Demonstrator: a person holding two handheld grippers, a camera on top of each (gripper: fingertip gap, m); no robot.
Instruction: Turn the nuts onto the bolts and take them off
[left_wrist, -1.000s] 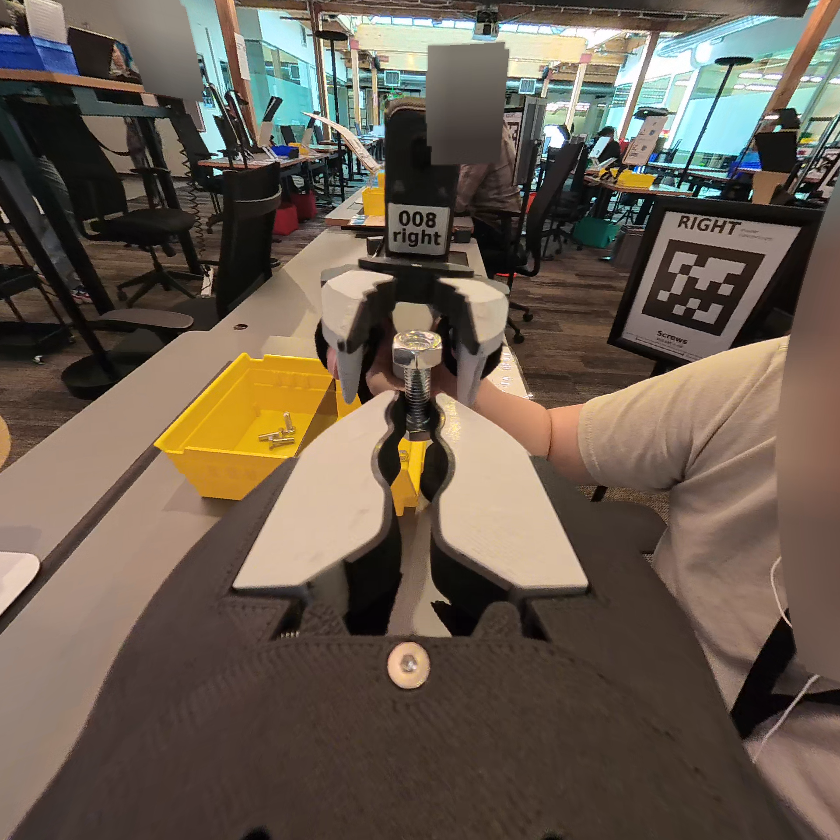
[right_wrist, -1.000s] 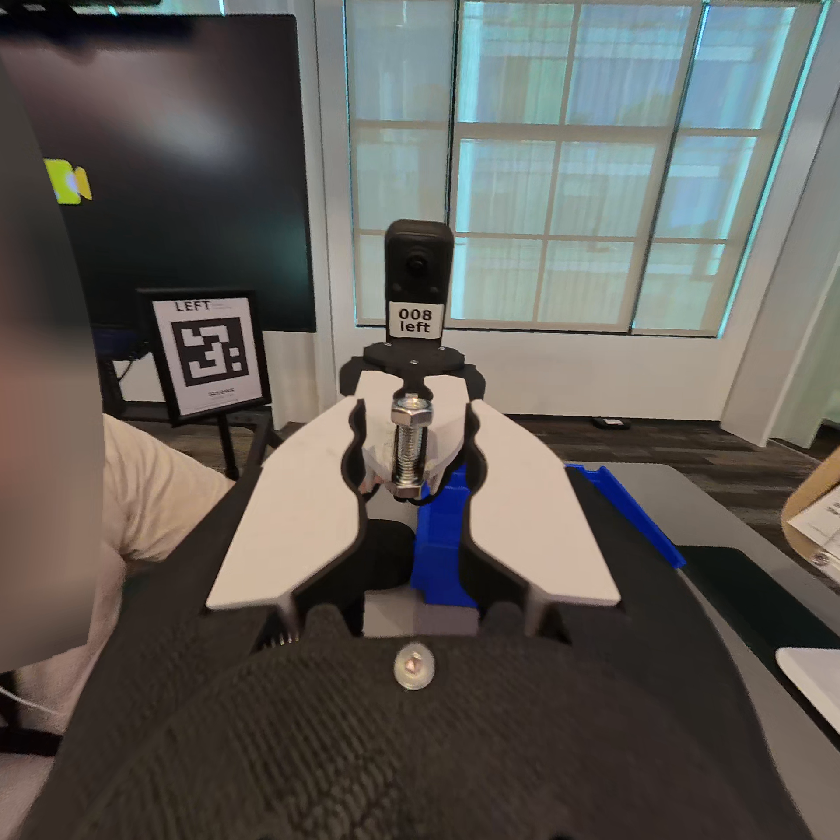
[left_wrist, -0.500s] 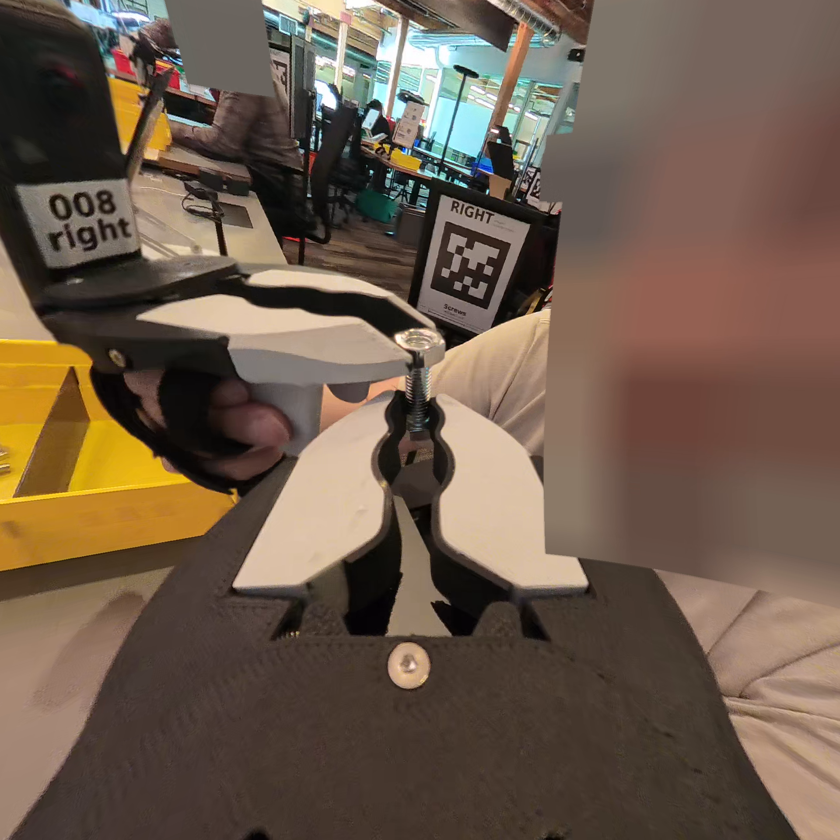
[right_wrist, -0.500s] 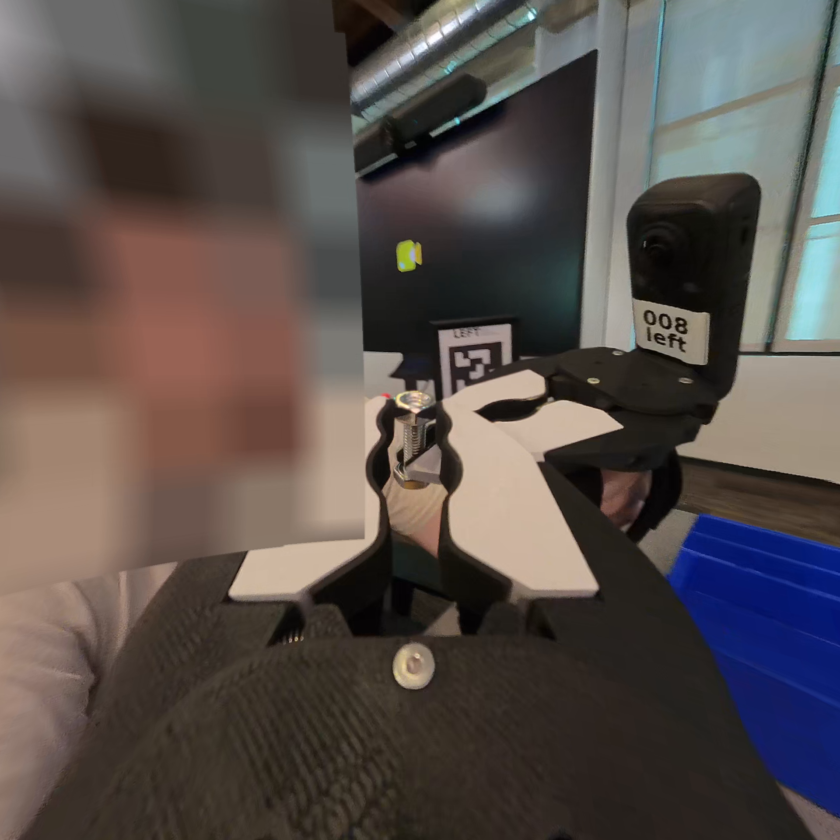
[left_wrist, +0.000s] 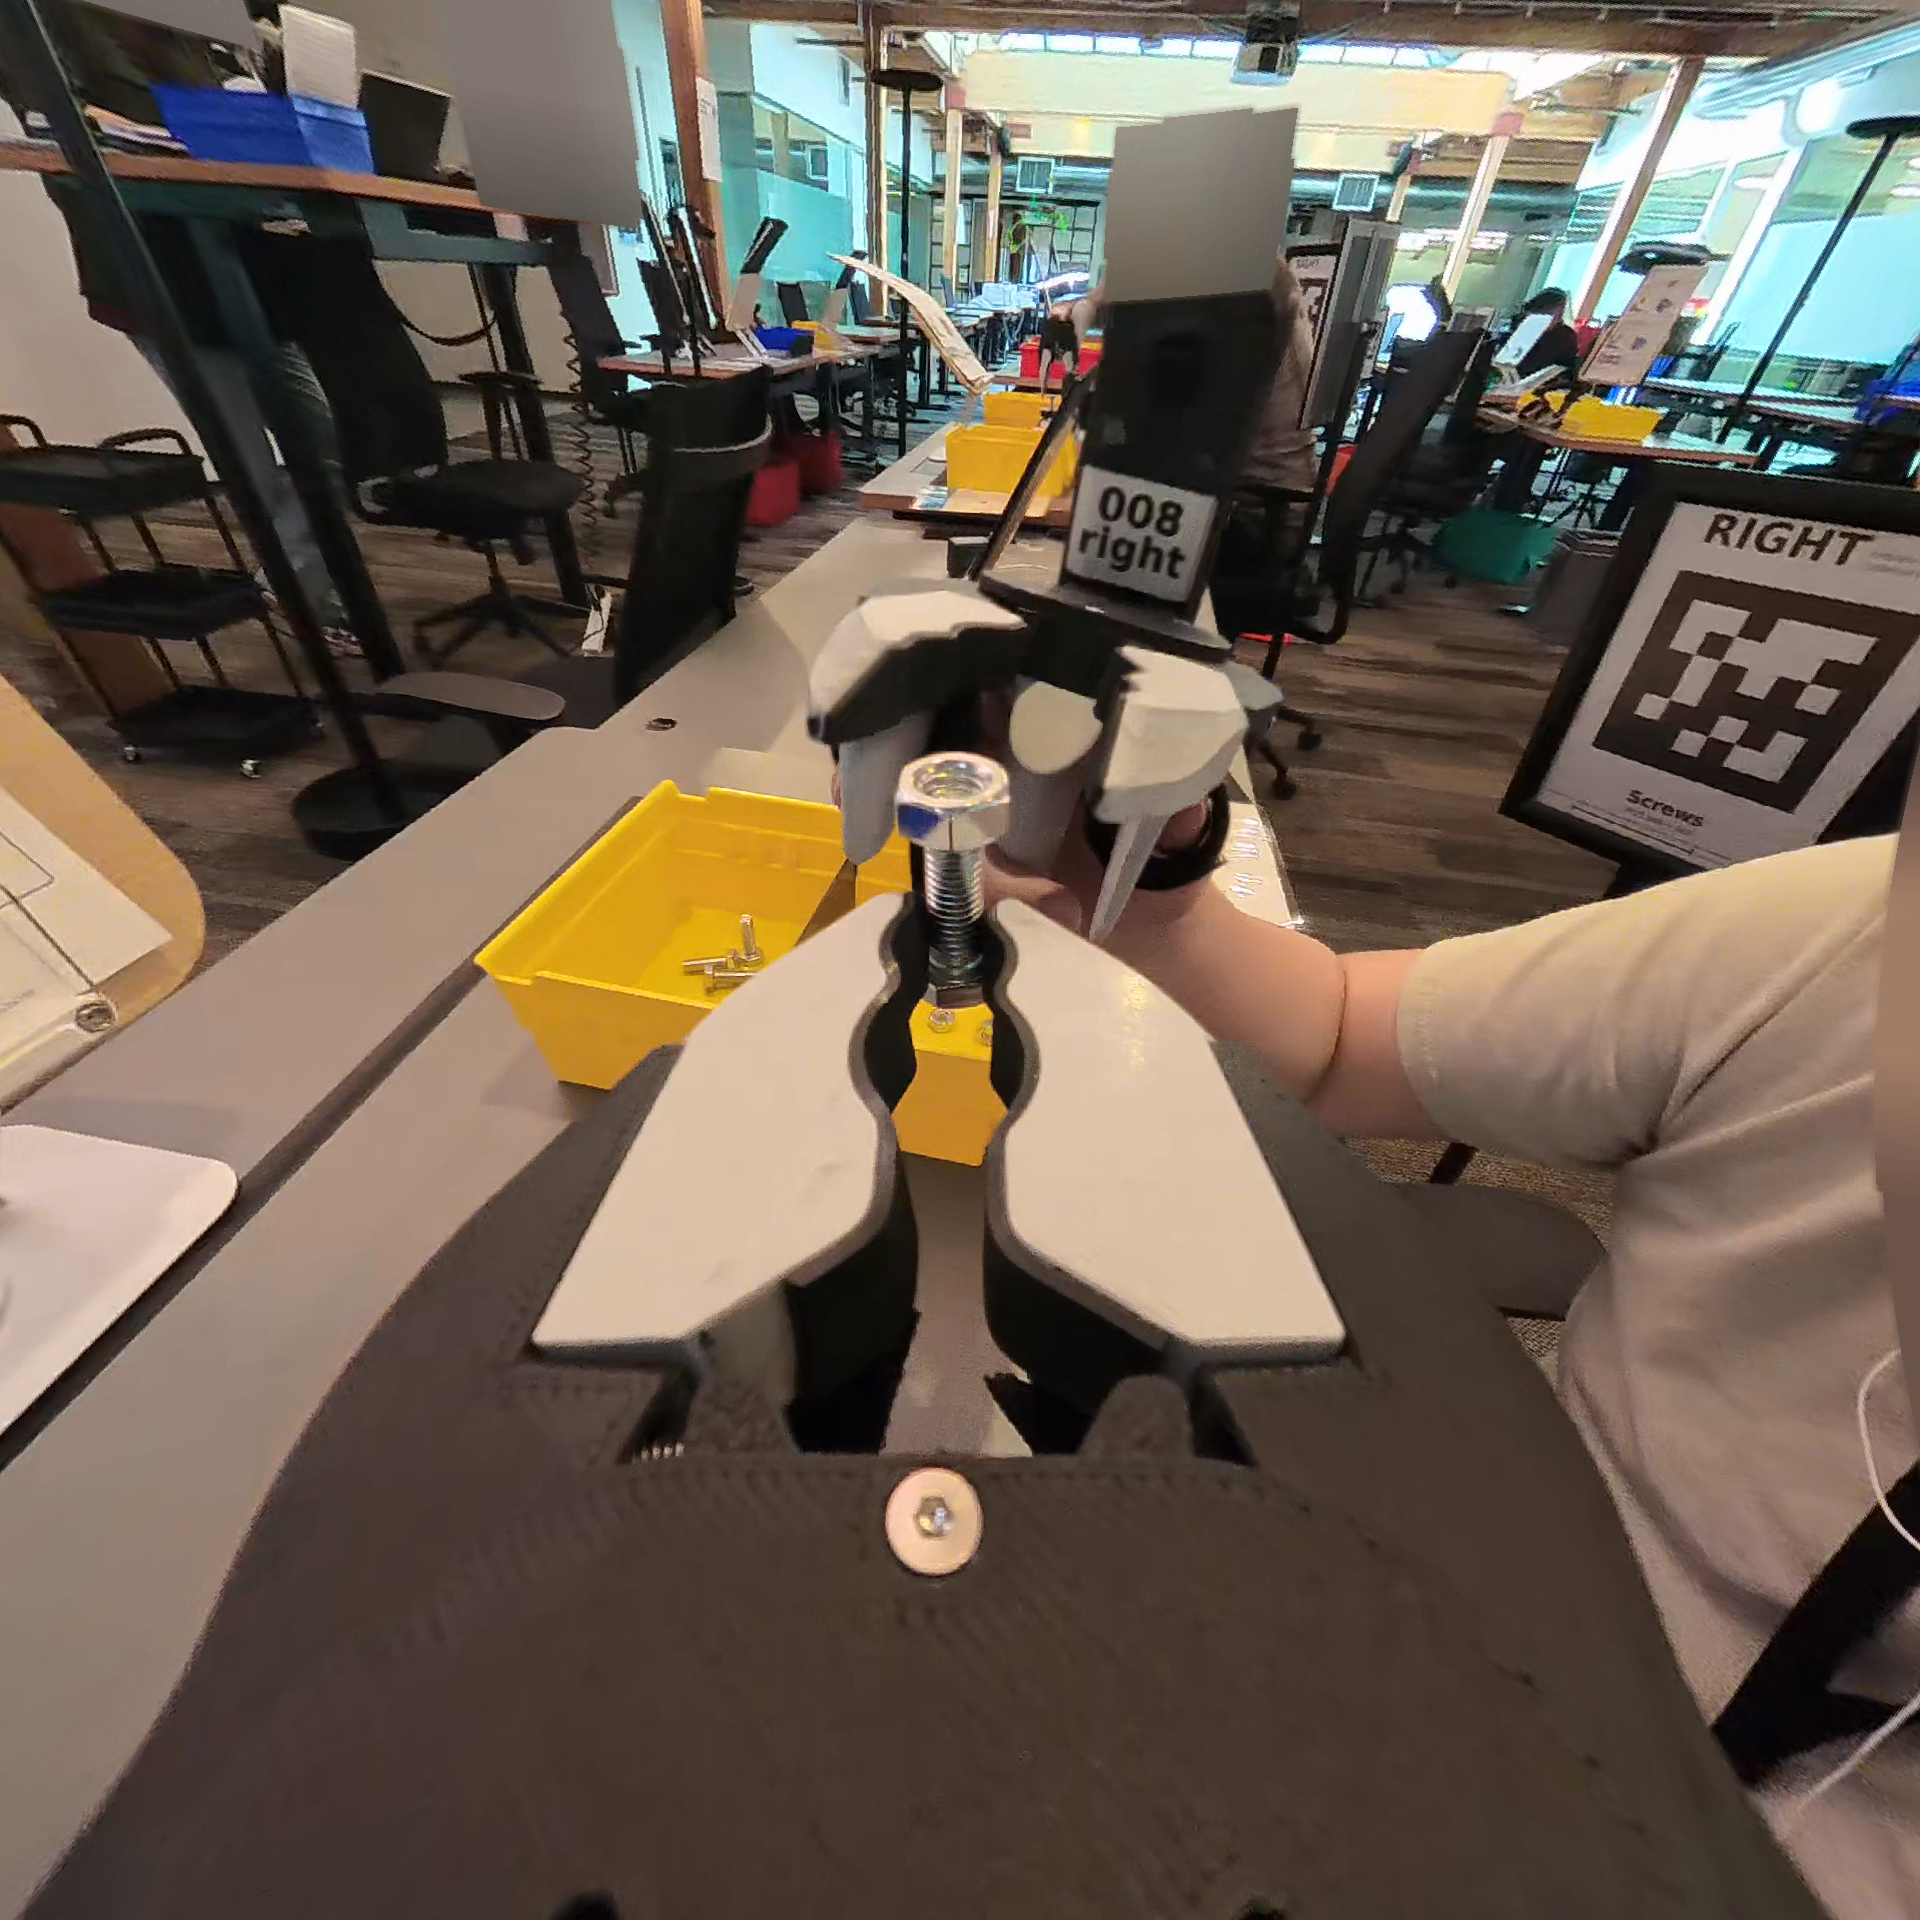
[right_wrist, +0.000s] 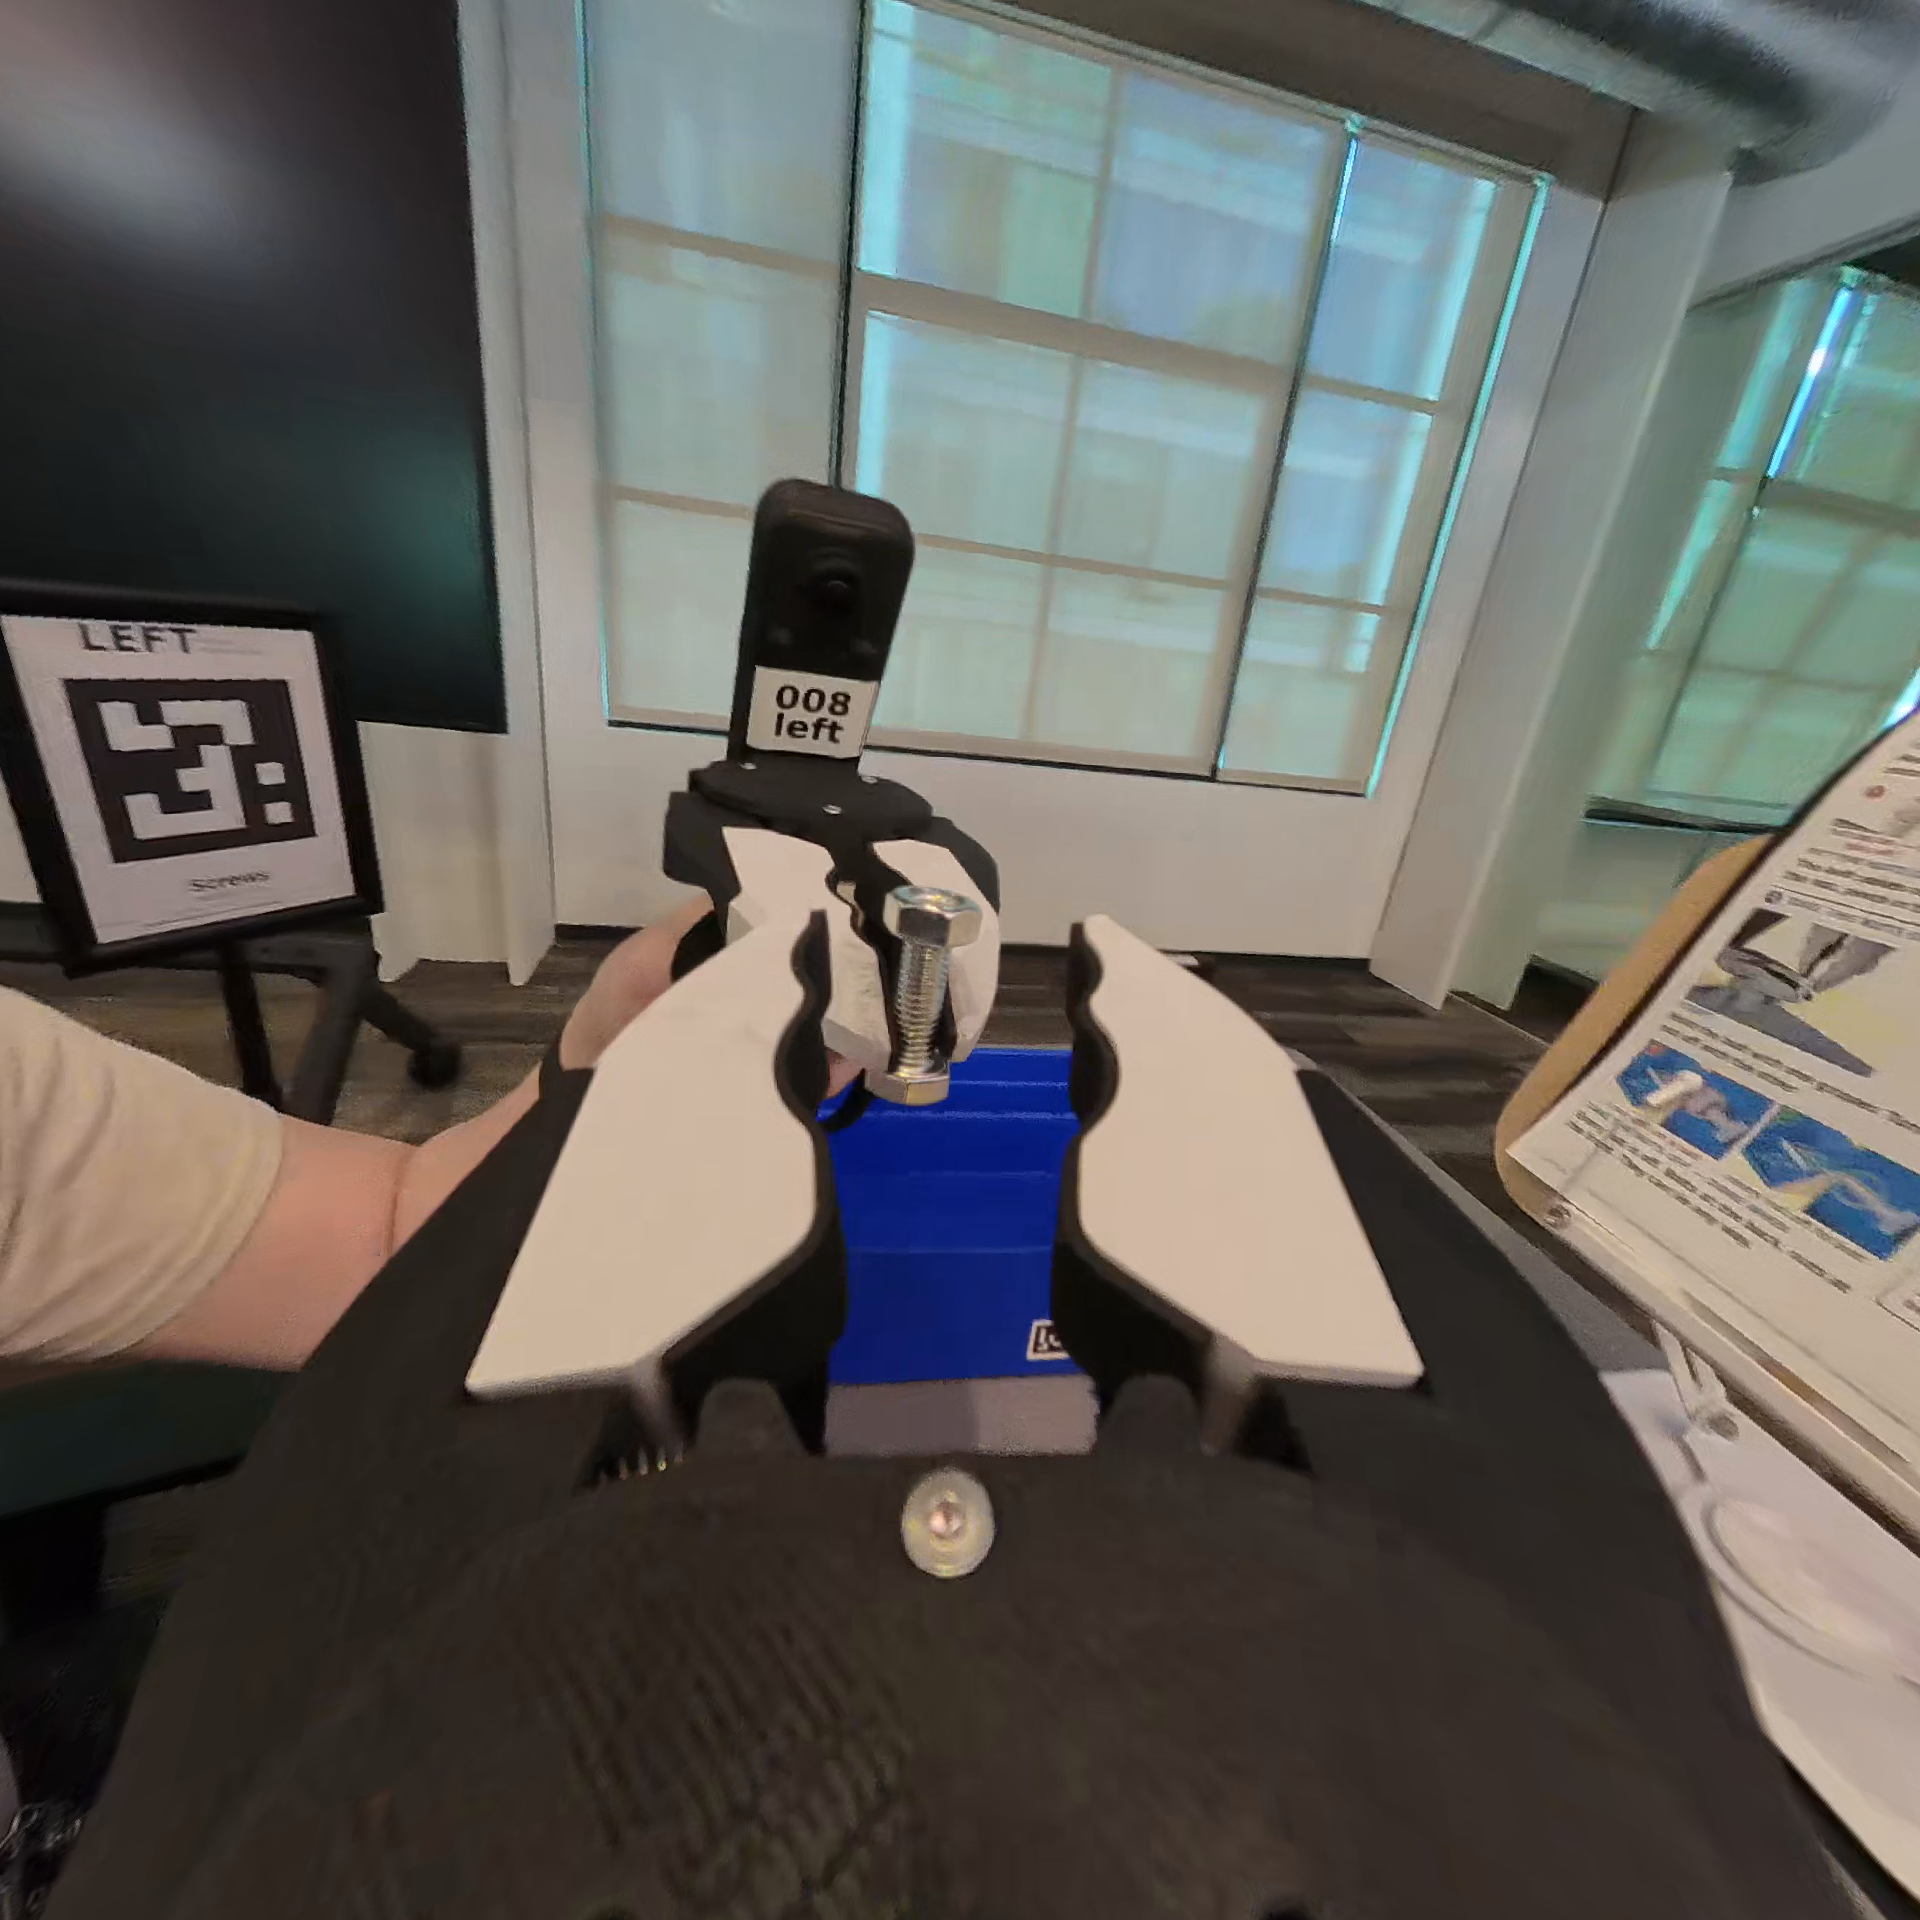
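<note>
Bolt (left_wrist: 951, 914) stands upright between the tips of the left gripper (left_wrist: 948, 935), whose two pale fingers (left_wrist: 769, 1122) are drawn narrow and clamp the lower threads and head. The nut (left_wrist: 952, 798) sits at the top of the threaded shaft, well above those fingertips, its hole facing up. In the left wrist view the right gripper (left_wrist: 997, 831) faces the camera from just behind the nut, tilted, with its tips pointing downward and spread apart on either side of the nut's level; whether one of them touches the nut cannot be told. A bare forearm (left_wrist: 1247, 997) reaches in from the right to it, the hand (left_wrist: 1039, 883) wrapped round its handle.

From the right wrist view its own fingers (right_wrist: 686, 1164) stand wide, holding nothing; the bolt shows upright in the gap, nearer the left-hand finger, held in the opposite gripper. Below it lies a blue bin (right_wrist: 945, 1216).

A yellow bin (left_wrist: 665, 935) with a few loose bolts (left_wrist: 727, 951) rests on the grey table (left_wrist: 312, 997), beyond the left gripper.
</note>
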